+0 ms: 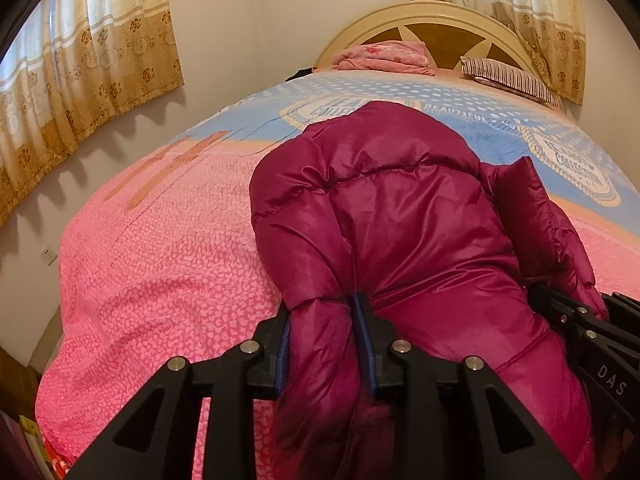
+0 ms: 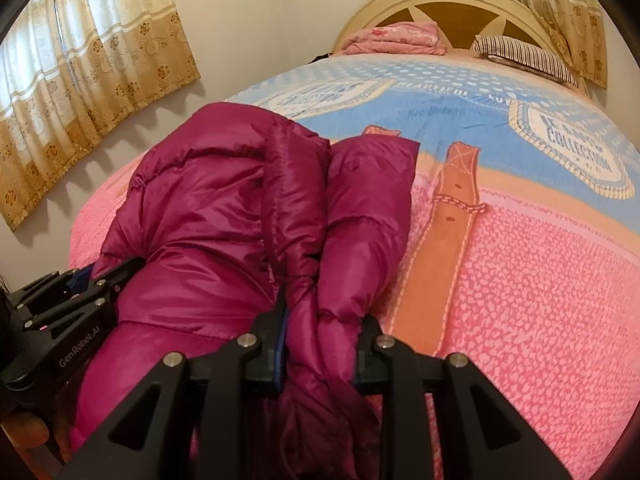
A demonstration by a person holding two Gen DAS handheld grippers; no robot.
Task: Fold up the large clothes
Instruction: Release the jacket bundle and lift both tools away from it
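Observation:
A shiny magenta puffer jacket (image 1: 384, 208) lies on the bed, running away from me toward the headboard; it also shows in the right wrist view (image 2: 208, 216). My left gripper (image 1: 325, 320) is shut on a bunched fold of the jacket at its near left edge. My right gripper (image 2: 322, 322) is shut on a bunched fold of the jacket at its near right side. Each gripper shows at the edge of the other's view: the right one (image 1: 560, 312), the left one (image 2: 86, 276). The jacket's near end hangs below the fingers, partly hidden.
The bed has a pink and blue patterned cover (image 1: 160, 264) with an orange strap print (image 2: 444, 240). A folded pink blanket (image 1: 384, 58) and striped pillow (image 1: 508, 78) lie by the cream headboard (image 1: 440, 16). Curtains (image 1: 80, 72) hang on the left wall.

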